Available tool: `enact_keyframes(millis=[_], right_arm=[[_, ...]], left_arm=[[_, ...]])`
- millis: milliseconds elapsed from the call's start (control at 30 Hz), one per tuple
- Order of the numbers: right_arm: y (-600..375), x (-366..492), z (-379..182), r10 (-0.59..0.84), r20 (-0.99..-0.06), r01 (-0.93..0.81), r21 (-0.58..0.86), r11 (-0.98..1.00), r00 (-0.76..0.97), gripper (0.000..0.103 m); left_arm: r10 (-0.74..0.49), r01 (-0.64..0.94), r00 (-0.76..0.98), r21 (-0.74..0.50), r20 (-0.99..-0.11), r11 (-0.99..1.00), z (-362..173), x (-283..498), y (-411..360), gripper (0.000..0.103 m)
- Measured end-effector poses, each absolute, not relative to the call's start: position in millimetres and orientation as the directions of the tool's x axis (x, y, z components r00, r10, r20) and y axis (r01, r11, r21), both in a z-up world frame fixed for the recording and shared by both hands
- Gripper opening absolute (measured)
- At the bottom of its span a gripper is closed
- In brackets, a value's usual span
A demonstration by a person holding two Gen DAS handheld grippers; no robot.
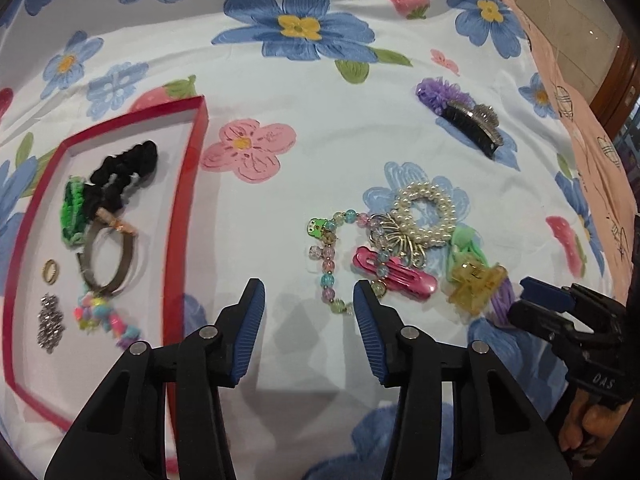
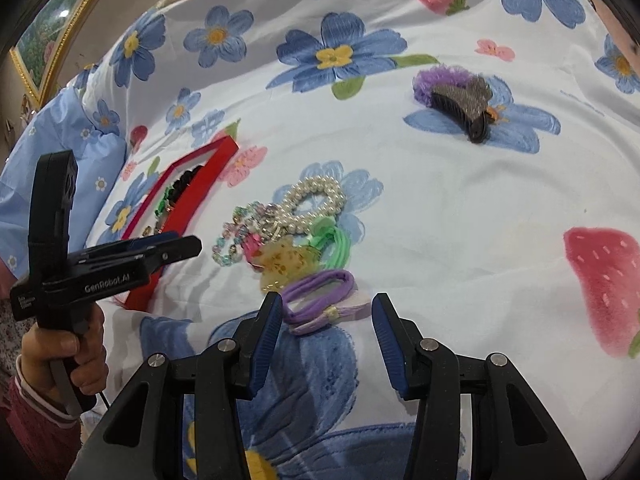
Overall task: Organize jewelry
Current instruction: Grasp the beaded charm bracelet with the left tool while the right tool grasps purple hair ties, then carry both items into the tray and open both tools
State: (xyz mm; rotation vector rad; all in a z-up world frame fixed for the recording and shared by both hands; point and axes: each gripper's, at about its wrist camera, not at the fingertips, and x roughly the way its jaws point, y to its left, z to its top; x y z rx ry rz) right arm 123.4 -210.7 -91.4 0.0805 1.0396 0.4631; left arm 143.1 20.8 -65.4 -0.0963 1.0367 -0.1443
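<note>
Sorting is midway: both grippers, left gripper [image 1: 308, 300] and right gripper [image 2: 326, 314], hang released and empty beside the bed's jewelry pile [image 1: 400, 248], next needing one piece carried to the red tray [image 1: 176, 240].

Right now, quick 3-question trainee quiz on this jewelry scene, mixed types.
1. True or false: the red tray already holds the black scrunchie.
2. Multiple choice: which item lies nearest the right tool? A) purple hair tie B) pearl scrunchie C) black comb clip
3. Fill in: both tools, left included, are ____ and hold nothing.

Key: 1 true; 2 A; 3 open
</note>
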Motion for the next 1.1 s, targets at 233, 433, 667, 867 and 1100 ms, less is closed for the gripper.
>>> enact_keyframes(millis=[233, 433, 667, 867, 1100], right_arm=[[-205, 131, -106, 0.396, -0.828, -0.336, 0.270, 0.902, 0.396, 0.024], [-211, 133, -107, 0.411, -0.820, -0.331, 0.290, 0.898, 0.399, 0.016], [-213, 131, -97, 0.414, -0.806, -0.331, 0.287, 0.899, 0.424, 0.010], [-219, 128, -79, 0.418, -0.782, -0.332, 0.284, 0.899, 0.463, 0.008], [-212, 122, -62, 0.444, -0.756, -0.360, 0.291, 0.886, 0.481, 0.007]], left_arm=[[-0.158, 0.098, 0.477, -0.126, -0.864, 0.987, -85, 157, 10, 0.040], [-0.169, 0.168, 0.480, -0.099, -0.861, 0.981, -86, 158, -2, 0.006], [-0.214, 0.171, 0.505, -0.146, -0.836, 0.974, -70, 147, 3, 0.006], [-0.239, 0.166, 0.568, -0.175, -0.788, 0.970, -36, 127, 13, 0.006], [-0.254, 0.147, 0.627, -0.208, -0.737, 0.967, -2, 104, 32, 0.006]])
